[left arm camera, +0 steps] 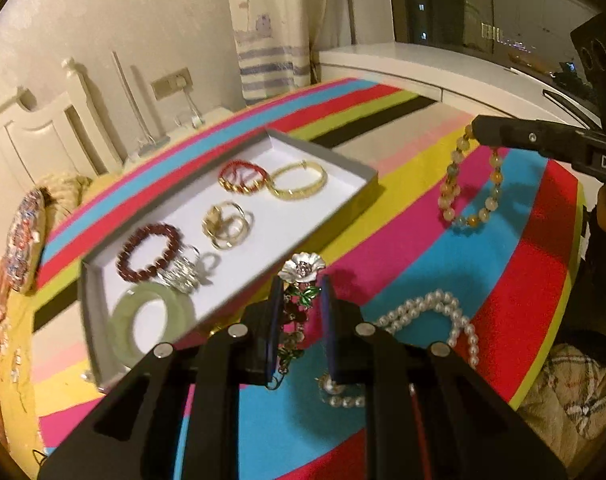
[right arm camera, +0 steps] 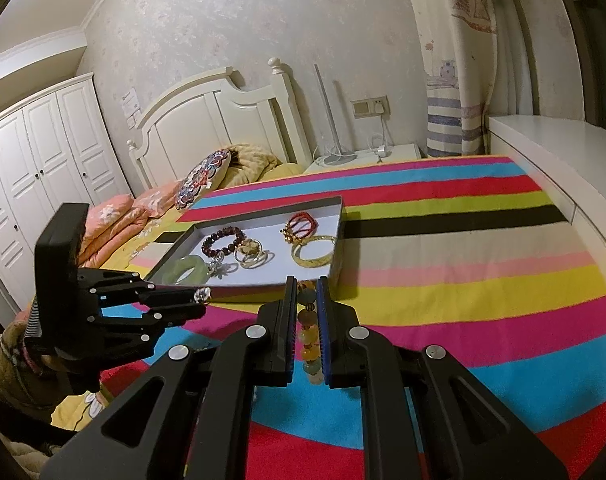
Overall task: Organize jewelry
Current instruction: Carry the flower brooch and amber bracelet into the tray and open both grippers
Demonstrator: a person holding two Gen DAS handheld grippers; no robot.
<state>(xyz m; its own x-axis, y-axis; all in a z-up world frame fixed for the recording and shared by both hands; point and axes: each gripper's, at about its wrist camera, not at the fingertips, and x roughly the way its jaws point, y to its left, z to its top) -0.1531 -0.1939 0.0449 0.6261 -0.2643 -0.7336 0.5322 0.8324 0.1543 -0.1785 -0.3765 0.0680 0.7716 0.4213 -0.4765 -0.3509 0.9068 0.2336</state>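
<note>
My left gripper (left arm camera: 301,282) is shut on a flower-charm bracelet (left arm camera: 303,266) with a silver blossom and green and red enamel links, held just above the striped cloth near the tray's front edge. From the right wrist view the left gripper (right arm camera: 205,295) shows the silver blossom at its tip. My right gripper (right arm camera: 306,280) is shut on a yellow bead bracelet (right arm camera: 308,332). From the left wrist view the yellow bead bracelet (left arm camera: 449,188) dangles from the right gripper (left arm camera: 476,130). A white-lined tray (left arm camera: 367,178) holds a jade bangle (left arm camera: 121,322), a dark red bead bracelet (left arm camera: 149,252), a gold bangle (left arm camera: 297,180) and other pieces.
A pearl necklace (left arm camera: 435,312) lies on the striped cloth (right arm camera: 463,280) right of the left gripper. Beyond the tray (right arm camera: 340,236) are a bed with a pillow (right arm camera: 201,180), a headboard and a wardrobe. A white sill (right arm camera: 551,148) runs along the right.
</note>
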